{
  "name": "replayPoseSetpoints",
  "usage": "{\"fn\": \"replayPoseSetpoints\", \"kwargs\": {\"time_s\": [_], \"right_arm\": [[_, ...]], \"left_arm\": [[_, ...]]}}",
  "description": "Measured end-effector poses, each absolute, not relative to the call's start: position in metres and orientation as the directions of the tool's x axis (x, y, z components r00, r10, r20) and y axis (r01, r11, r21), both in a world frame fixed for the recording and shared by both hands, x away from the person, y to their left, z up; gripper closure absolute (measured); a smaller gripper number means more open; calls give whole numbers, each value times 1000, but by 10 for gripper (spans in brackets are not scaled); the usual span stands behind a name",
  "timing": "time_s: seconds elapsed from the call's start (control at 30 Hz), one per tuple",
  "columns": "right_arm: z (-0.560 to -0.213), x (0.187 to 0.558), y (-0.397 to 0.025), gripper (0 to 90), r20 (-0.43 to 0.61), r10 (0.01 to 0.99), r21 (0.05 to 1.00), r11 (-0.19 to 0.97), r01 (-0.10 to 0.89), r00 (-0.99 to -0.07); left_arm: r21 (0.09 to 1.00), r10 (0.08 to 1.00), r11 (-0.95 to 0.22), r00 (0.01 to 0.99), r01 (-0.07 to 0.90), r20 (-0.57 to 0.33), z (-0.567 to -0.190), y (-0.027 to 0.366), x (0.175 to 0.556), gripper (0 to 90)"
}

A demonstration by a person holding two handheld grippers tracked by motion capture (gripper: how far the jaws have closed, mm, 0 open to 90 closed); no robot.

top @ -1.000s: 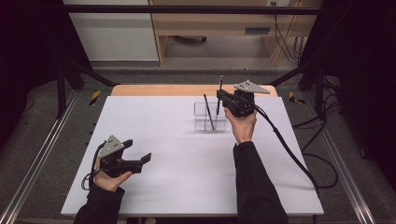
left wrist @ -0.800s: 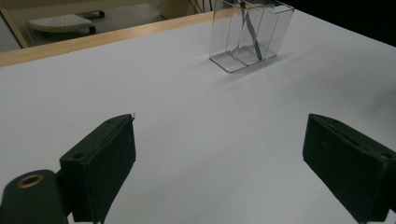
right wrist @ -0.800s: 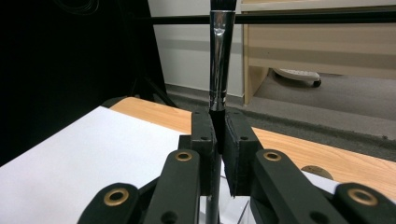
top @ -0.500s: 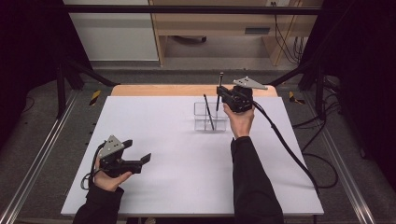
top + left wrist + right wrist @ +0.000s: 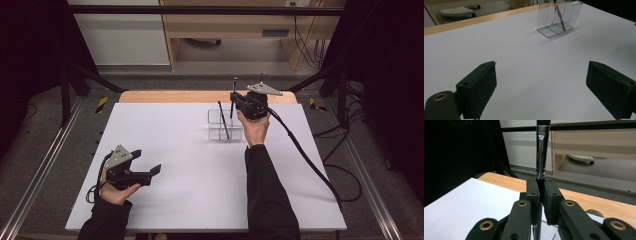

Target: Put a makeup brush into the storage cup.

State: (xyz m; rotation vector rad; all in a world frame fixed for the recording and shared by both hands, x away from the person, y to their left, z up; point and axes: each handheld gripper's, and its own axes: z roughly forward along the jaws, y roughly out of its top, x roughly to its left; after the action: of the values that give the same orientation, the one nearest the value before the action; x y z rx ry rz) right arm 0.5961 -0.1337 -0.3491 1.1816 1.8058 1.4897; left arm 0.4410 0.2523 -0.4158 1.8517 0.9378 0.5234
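the right gripper (image 5: 234, 104) was clamped on a slim black-handled paintbrush with a shiny metal ferrule (image 5: 541, 155), holding it nearly upright just above the clear plastic compartmented holder (image 5: 225, 126) that stood toward the far side of the white table (image 5: 190, 200). in the right gripper view the jaws sat tight on the dark handle just below the ferrule, the handle running down between them toward the clear rim of the holder underneath. from the high view the brush's lower end looked to be over or just inside the holder's right-hand part, though i could not tell which compartment, nor whether the tip had touched bottom. a second thin black brush (image 5: 223, 120) leaned aslant in the holder already, and it showed through the clear walls in the left gripper view (image 5: 559, 21). so, as i judged it, one brush was put away and the second was in the middle of going in; what was left was to lower it, let go and draw the hand back. the left gripper (image 5: 148, 172) lay low over the near left of the table, well apart from the holder, its jaws spread wide and holding nothing. i saw no other loose brushes on the table.
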Motion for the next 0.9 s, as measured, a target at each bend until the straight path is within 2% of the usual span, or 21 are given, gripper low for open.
{"fn": "replayPoseSetpoints", "kwargs": {"time_s": [0.9], "right_arm": [[-373,609,-123,840,131,873,945,33,325,-470]], "left_arm": [[894,787,-248,616,374,-40,-416,251,441,91]]}}
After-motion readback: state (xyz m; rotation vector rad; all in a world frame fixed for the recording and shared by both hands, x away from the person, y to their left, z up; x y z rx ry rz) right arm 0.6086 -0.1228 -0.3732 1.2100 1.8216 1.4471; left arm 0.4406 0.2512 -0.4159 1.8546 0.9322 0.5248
